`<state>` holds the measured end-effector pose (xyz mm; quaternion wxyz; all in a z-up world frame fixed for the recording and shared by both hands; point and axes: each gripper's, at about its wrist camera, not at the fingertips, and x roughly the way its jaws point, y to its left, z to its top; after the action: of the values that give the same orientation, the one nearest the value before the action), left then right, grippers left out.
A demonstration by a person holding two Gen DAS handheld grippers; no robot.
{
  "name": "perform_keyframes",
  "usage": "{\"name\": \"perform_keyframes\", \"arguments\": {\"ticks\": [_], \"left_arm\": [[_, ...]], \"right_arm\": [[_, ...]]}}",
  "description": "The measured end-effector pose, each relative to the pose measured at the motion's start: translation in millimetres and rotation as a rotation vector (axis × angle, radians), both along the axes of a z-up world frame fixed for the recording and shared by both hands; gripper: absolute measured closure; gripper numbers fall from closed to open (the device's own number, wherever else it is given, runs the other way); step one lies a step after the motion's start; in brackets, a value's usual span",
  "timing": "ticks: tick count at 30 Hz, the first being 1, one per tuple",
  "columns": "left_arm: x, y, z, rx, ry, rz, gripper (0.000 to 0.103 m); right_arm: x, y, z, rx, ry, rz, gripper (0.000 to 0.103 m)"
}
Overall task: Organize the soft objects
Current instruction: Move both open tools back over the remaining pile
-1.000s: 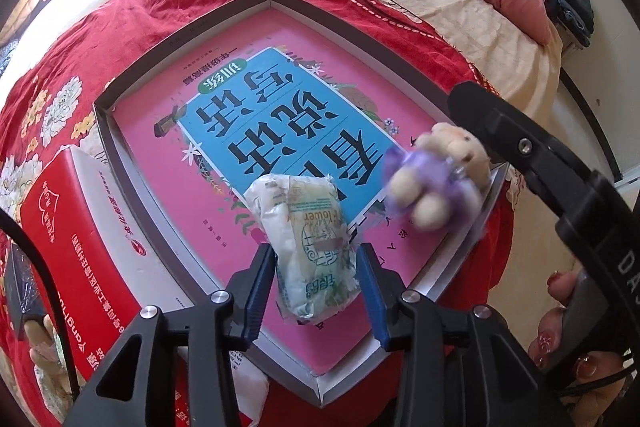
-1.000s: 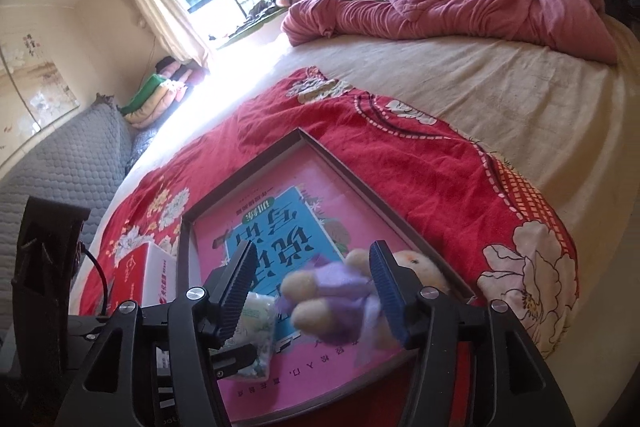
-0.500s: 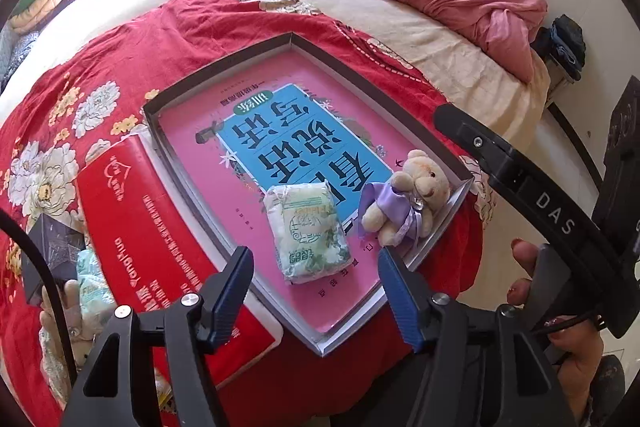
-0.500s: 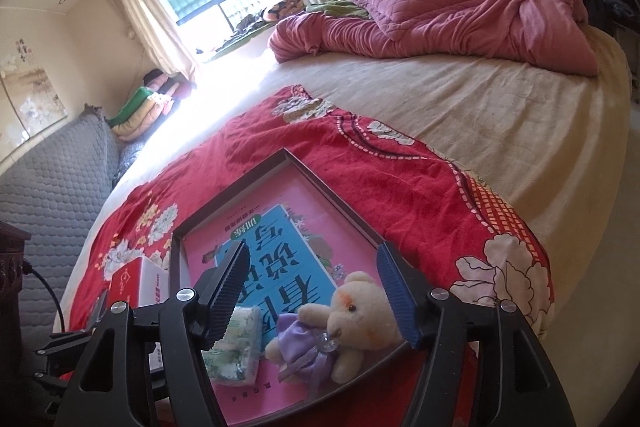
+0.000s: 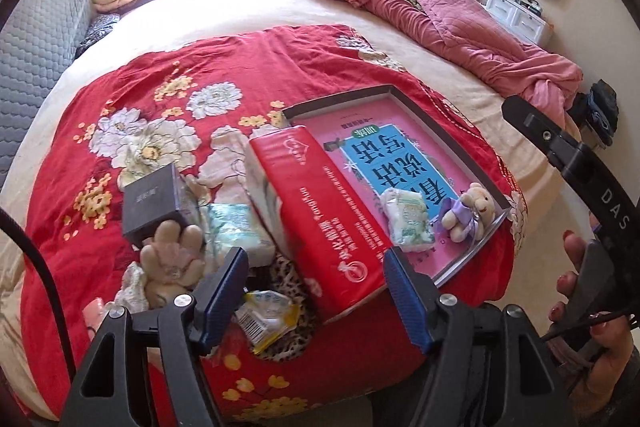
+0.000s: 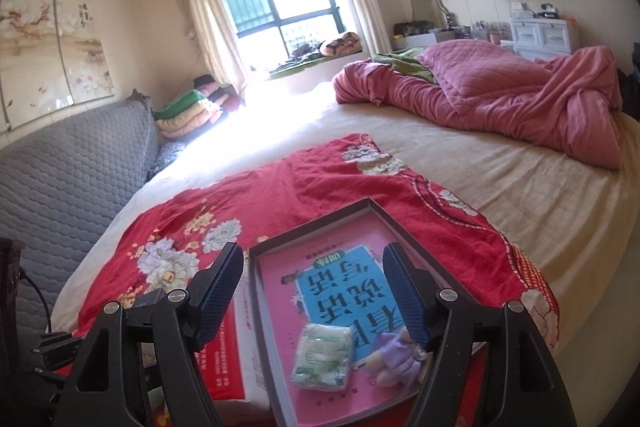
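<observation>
A shallow pink box lid lies on the red flowered blanket. In it rest a pale tissue pack and a small teddy bear in purple. My left gripper hangs above the bed with its jaws opening and nothing between them. My right gripper hovers over the lid, jaws opening and empty too. At the lower left of the left wrist view lie a second tissue pack, a beige plush toy and a yellow wrapper.
A red carton lies beside the lid. A dark small box sits on the blanket. A crumpled pink quilt covers the bed's far side. A grey padded headboard is at left. A hand holds the right gripper.
Both grippers let go of the tissue pack and the bear, opened wider and pulled up and back. The pack and bear now lie in the lid. The left view swung leftward.
</observation>
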<state>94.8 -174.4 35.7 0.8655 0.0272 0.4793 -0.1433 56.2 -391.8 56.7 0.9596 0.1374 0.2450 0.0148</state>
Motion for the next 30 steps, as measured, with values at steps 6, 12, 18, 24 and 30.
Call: {"name": "perform_keyframes", "arguments": {"ticks": [6,12,18,24,30], "left_arm": [[-14.8,45.1,12.4,-0.006,-0.039,0.071,0.034],[-29.1,94.5,23.8,0.001,-0.077,0.155,0.032],[-47.6,146.7,29.8,-0.013,-0.095,0.252,0.032],[-66.5,185.8,27.9,-0.016,-0.102,0.319,0.031],[-74.9,215.9,17.6,-0.041,-0.084,0.366,0.031]], "right_arm": [[-8.2,41.0,17.8,-0.053,-0.02,0.075,0.029],[-15.3,82.5,37.8,-0.063,-0.036,0.159,0.028],[-27.4,138.5,49.2,-0.115,-0.055,0.274,0.028],[-36.0,183.4,44.8,-0.17,-0.029,0.367,0.028],[-38.9,207.0,35.2,-0.22,-0.001,0.412,0.028]]}}
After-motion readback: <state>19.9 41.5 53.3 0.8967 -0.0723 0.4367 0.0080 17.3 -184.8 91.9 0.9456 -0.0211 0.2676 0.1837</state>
